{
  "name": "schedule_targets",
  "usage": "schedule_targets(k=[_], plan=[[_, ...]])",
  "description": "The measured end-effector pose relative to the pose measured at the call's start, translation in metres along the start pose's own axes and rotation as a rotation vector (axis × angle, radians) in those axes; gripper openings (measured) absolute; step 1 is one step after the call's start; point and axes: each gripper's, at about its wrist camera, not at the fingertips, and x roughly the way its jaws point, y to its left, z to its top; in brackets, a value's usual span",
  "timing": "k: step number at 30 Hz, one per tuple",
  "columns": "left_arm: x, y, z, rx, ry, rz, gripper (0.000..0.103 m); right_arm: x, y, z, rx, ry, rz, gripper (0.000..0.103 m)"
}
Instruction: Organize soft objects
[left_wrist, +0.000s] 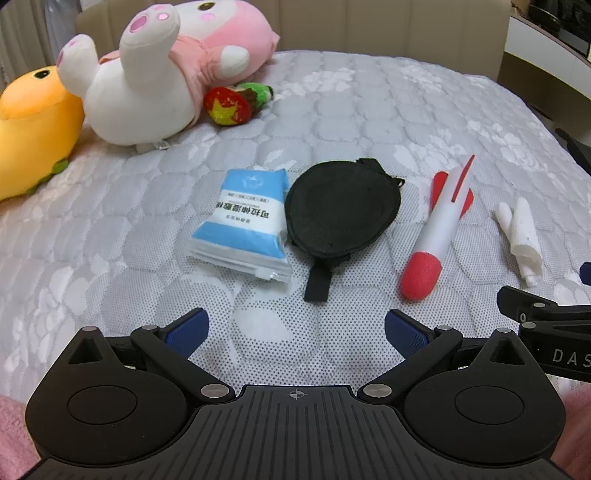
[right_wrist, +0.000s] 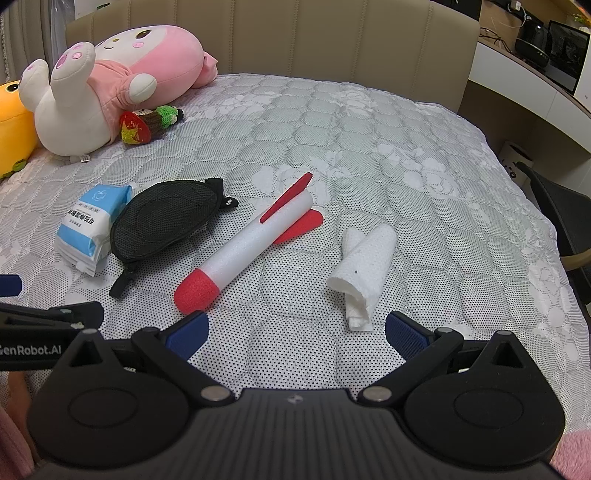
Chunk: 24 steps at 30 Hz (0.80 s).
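Observation:
Four small soft items lie in a row on the quilted bed: a blue-and-white wipes packet (left_wrist: 242, 225) (right_wrist: 88, 230), a black mesh pouch (left_wrist: 341, 206) (right_wrist: 162, 219), a white foam rocket with red nose and fins (left_wrist: 441, 229) (right_wrist: 251, 240), and a rolled white cloth (left_wrist: 522, 236) (right_wrist: 364, 269). My left gripper (left_wrist: 295, 332) hovers open just short of the packet and pouch, holding nothing. My right gripper (right_wrist: 295, 332) is open and empty too, between the rocket's nose and the cloth.
At the back left sit a pink-and-white plush (left_wrist: 159, 66) (right_wrist: 110, 81), an orange plush (left_wrist: 33, 125) (right_wrist: 13, 125) and a small red crochet toy (left_wrist: 232, 103) (right_wrist: 142, 125). A beige headboard (right_wrist: 295, 37) is behind; a desk (right_wrist: 528, 85) and chair (right_wrist: 561, 206) stand right.

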Motion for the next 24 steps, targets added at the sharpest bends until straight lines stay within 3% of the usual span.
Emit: schedule_targets(k=[8, 14, 24], plan=[[0.0002, 0.0004, -0.0011, 0.02, -0.045, 0.041, 0.103, 0.0006, -0.0003, 0.0009, 0.001, 0.001, 0.0, 0.103], [0.0009, 0.0011, -0.0012, 0.024, -0.018, 0.048, 0.103, 0.0003, -0.0005, 0.0002, -0.001, 0.003, -0.001, 0.103], [-0.0063, 0.0006, 0.0041, 0.012, -0.022, 0.019, 0.103, 0.0032, 0.0006, 0.001, -0.004, 0.013, -0.003, 0.103]])
